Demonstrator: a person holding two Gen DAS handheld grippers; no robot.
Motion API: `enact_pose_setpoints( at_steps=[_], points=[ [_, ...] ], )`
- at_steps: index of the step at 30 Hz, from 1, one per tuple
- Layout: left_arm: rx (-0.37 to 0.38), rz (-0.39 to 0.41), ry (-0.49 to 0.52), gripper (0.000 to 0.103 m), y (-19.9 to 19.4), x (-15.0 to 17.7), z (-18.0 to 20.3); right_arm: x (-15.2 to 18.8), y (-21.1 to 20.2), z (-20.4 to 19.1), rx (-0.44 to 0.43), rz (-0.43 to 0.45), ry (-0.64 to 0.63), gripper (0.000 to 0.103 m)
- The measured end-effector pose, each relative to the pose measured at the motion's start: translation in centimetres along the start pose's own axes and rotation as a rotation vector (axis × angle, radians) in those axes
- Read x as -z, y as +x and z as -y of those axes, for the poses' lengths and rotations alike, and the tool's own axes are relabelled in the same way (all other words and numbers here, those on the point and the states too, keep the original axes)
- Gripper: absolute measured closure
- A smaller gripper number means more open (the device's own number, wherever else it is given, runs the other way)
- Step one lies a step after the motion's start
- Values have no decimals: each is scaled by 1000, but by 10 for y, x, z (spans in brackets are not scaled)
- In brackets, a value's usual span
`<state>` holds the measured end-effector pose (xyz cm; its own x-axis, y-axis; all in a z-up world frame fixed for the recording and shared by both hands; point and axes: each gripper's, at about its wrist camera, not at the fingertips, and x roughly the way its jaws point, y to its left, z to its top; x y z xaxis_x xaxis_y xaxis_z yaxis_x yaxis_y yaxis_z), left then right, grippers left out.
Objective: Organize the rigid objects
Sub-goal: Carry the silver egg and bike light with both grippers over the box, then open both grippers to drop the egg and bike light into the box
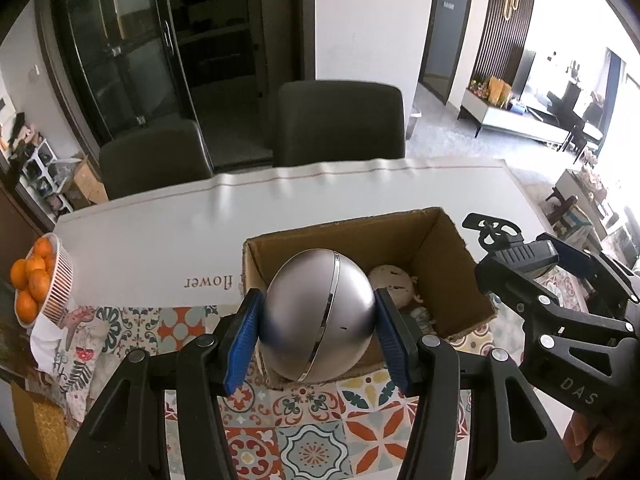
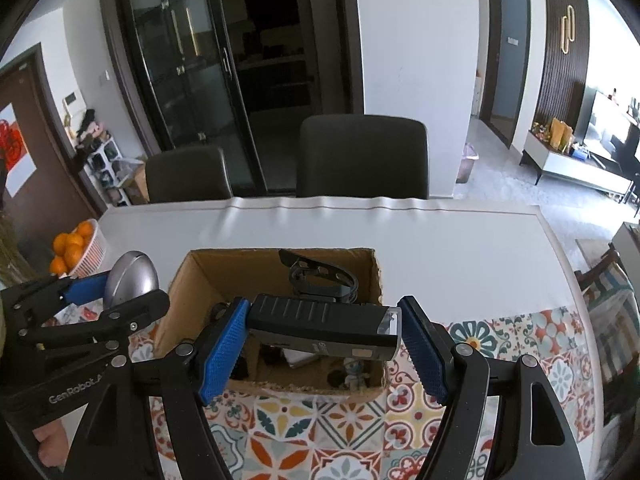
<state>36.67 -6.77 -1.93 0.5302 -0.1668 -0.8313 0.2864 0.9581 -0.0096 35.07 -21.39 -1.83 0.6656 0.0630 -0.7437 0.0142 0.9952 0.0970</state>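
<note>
My left gripper (image 1: pixel 316 336) is shut on a silver egg-shaped device (image 1: pixel 318 316) and holds it over the near left corner of an open cardboard box (image 1: pixel 452 264). It also shows in the right wrist view (image 2: pixel 130 278). My right gripper (image 2: pixel 320 344) is shut on a black oblong device with a strap (image 2: pixel 320 326), held crosswise above the cardboard box (image 2: pixel 180 300). In the left wrist view the right gripper (image 1: pixel 532 264) hangs over the box's right wall. A beige doll head (image 1: pixel 390 280) and a small blue figurine (image 2: pixel 354 372) lie inside the box.
The box stands on a white table (image 2: pixel 440 248) with a patterned tile mat (image 2: pixel 352 428) at the near edge. A white basket of oranges (image 1: pixel 40 280) sits at the left edge. Two dark chairs (image 1: pixel 340 120) stand behind the table.
</note>
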Motion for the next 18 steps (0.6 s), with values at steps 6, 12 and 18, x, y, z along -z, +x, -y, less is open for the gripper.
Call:
enact_pose_setpoints(
  at_steps=[6,12,18],
  points=[
    [-5,-49,-1,48,23,-7,-1,-7,15,1,10,-37,-8,28],
    [-31,-71,6,48,39,-9,0,-11,28,2,20,-71,-20,28],
    [-95,-43,0,40,38,-7,-4,-12,35,0,26,-87,-31,28]
  ],
)
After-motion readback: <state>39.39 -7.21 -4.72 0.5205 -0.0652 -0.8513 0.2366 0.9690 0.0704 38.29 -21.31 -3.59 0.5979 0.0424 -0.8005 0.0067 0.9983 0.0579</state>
